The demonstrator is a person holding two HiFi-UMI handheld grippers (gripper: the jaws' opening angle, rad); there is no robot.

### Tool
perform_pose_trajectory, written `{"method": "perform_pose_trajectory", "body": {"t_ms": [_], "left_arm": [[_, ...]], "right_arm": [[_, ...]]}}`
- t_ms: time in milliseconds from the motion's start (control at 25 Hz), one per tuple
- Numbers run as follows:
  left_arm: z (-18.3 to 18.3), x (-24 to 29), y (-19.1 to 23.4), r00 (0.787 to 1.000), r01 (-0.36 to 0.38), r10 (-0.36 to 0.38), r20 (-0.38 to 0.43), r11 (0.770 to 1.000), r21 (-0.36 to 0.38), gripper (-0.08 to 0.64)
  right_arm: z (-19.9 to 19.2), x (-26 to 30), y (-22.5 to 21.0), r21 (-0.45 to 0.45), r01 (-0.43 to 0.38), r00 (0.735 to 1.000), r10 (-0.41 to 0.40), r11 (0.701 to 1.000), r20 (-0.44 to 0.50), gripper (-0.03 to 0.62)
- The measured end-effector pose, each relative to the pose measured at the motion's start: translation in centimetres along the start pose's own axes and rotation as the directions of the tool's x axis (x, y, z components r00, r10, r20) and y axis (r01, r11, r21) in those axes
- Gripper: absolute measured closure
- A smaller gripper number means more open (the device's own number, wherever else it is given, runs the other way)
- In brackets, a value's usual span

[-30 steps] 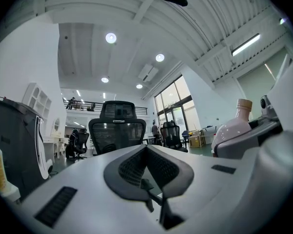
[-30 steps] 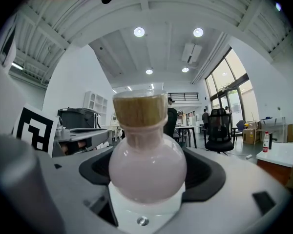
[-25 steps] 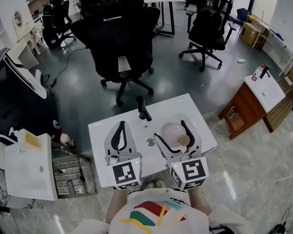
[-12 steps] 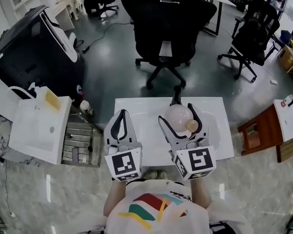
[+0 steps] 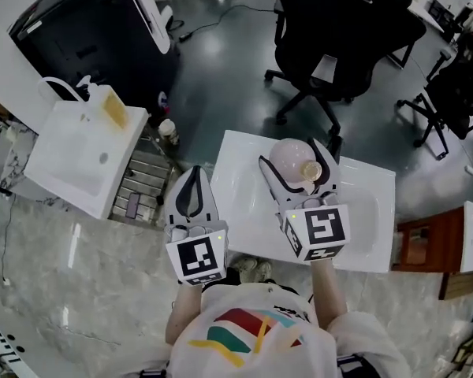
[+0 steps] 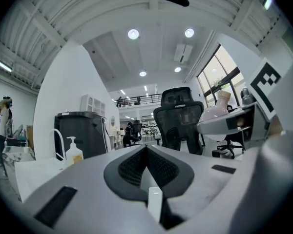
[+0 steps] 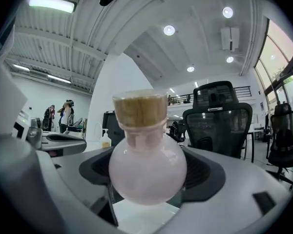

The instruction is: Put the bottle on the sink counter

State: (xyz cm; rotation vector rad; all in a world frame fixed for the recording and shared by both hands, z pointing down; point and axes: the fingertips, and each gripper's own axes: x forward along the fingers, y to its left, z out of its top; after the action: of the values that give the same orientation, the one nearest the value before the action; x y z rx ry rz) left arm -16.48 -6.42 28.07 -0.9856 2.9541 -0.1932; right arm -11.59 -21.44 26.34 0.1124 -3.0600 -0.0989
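Note:
A round pale pink bottle [image 5: 292,161] with a cork stopper [image 5: 310,169] is held between the jaws of my right gripper [image 5: 298,154], above the white sink counter [image 5: 363,211]. In the right gripper view the bottle [image 7: 147,167] stands upright and fills the space between the jaws, cork [image 7: 139,108] on top. My left gripper [image 5: 191,181] is shut with nothing in it, level with the counter's left edge. In the left gripper view its jaws [image 6: 147,165] meet, and the bottle [image 6: 219,108] shows at the right.
A second white sink unit [image 5: 79,156] with a soap dispenser [image 5: 110,105] stands at the left, a metal rack [image 5: 138,187] between it and the counter. A black office chair [image 5: 339,46] stands behind the counter, a wooden cabinet [image 5: 418,246] at the right.
The head view has swung left: the counter now lies to the right and the left sink unit is closer to the middle. The bottle stays in my right gripper; the left stays shut.

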Motion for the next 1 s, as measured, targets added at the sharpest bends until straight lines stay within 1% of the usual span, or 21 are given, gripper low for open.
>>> {"method": "perform_pose_trajectory", "body": {"t_ms": [120, 240, 320, 520, 720, 840, 1000], "left_arm": [[-1.2, 0.0, 1.0, 0.999, -0.022, 0.022, -0.034, 1.0, 0.019, 0.543], [-1.5, -0.1, 1.6, 0.999, -0.042, 0.043, -0.02, 0.999, 0.032, 0.542], [-2.0, -0.2, 2.0, 0.998, -0.053, 0.054, -0.029, 0.998, 0.033, 0.541], [-5.1, -0.6, 3.4, 0.991, -0.082, 0.084, -0.102, 0.996, 0.03, 0.542], [-8.1, -0.4, 4.7, 0.981, -0.115, 0.113, -0.155, 0.993, -0.003, 0.541], [-9.9, -0.1, 5.0, 0.975, -0.125, 0.121, -0.187, 0.992, -0.01, 0.542], [-11.5, 0.2, 5.3, 0.968, -0.14, 0.133, -0.212, 0.99, -0.022, 0.543]], "right_arm": [[-1.6, 2.5, 0.9, -0.011, -0.04, 0.998, 0.039, 0.999, -0.043, 0.198], [-3.0, 4.7, 1.7, -0.02, -0.073, 0.995, 0.071, 0.997, -0.076, 0.198], [-3.8, 6.0, 2.1, -0.023, -0.091, 0.992, 0.088, 0.996, -0.092, 0.198], [-6.5, 9.3, 3.2, -0.029, -0.139, 0.979, 0.134, 0.99, -0.151, 0.198], [-10.2, 12.4, 3.4, -0.016, -0.156, 0.966, 0.15, 0.988, -0.213, 0.198], [-12.4, 14.1, 3.4, -0.009, -0.164, 0.957, 0.157, 0.986, -0.243, 0.198], [-14.9, 16.0, 3.4, -0.005, -0.18, 0.946, 0.172, 0.984, -0.276, 0.198]]}}
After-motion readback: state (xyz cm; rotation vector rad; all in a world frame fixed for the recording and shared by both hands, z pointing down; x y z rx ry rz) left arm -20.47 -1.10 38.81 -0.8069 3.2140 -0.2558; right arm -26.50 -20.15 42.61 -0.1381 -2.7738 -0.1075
